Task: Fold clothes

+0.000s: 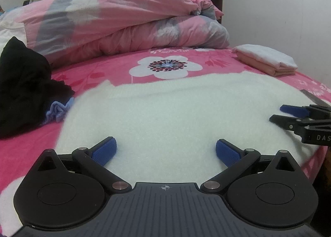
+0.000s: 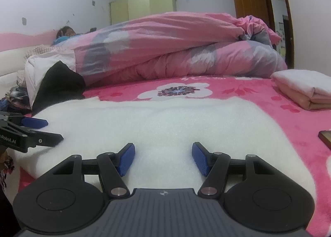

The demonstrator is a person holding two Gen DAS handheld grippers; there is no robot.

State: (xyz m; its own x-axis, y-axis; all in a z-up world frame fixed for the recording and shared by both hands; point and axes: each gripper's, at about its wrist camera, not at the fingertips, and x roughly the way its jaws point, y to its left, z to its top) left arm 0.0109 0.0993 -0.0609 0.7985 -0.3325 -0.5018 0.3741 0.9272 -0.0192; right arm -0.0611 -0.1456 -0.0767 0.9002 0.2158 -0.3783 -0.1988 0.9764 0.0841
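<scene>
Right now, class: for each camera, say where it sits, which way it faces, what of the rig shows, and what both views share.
Left wrist: sits on the left gripper, facing across the white garment toward the quilt; its open fingers show, with the right gripper at the right edge.
Right wrist: sits on the right gripper, facing the same way; its open fingers show, with the left gripper at the left edge.
Shared: garment, quilt, folded stack, black clothing.
</scene>
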